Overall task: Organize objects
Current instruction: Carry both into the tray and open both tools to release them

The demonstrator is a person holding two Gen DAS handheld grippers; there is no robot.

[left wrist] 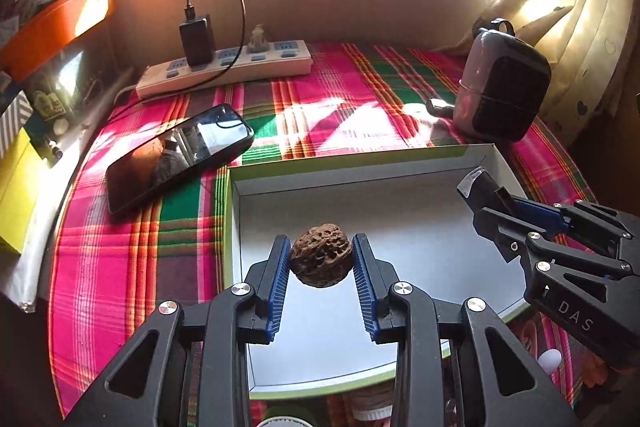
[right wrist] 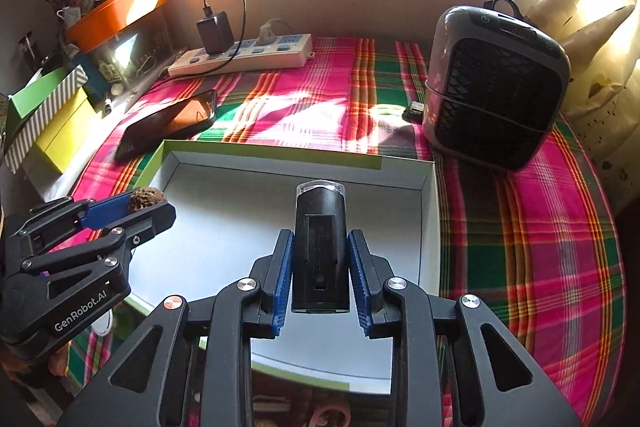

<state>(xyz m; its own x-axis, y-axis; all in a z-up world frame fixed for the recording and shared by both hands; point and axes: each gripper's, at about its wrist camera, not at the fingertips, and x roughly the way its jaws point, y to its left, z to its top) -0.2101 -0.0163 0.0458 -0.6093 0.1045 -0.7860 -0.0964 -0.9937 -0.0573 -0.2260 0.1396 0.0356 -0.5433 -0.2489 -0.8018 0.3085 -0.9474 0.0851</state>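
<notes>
My left gripper (left wrist: 321,247) is shut on a brown, pitted walnut (left wrist: 321,255), held above the white floor of a shallow box (left wrist: 400,223) with a green rim. In the right wrist view the left gripper (right wrist: 154,203) comes in from the left with the walnut (right wrist: 146,200) at its tip, over the near left corner of the box (right wrist: 280,203). My right gripper (right wrist: 320,239) is shut on a black cylindrical device with a clear cap (right wrist: 320,247), upright above the box floor. From the left wrist view the right gripper (left wrist: 480,195) hovers over the box's right side.
A plaid cloth (left wrist: 340,115) covers the table. A black phone (left wrist: 176,155) lies left of the box, a power strip (left wrist: 224,67) with a charger at the back, a grey heater (right wrist: 496,87) at the back right. Coloured boxes (right wrist: 52,119) stand at the left edge.
</notes>
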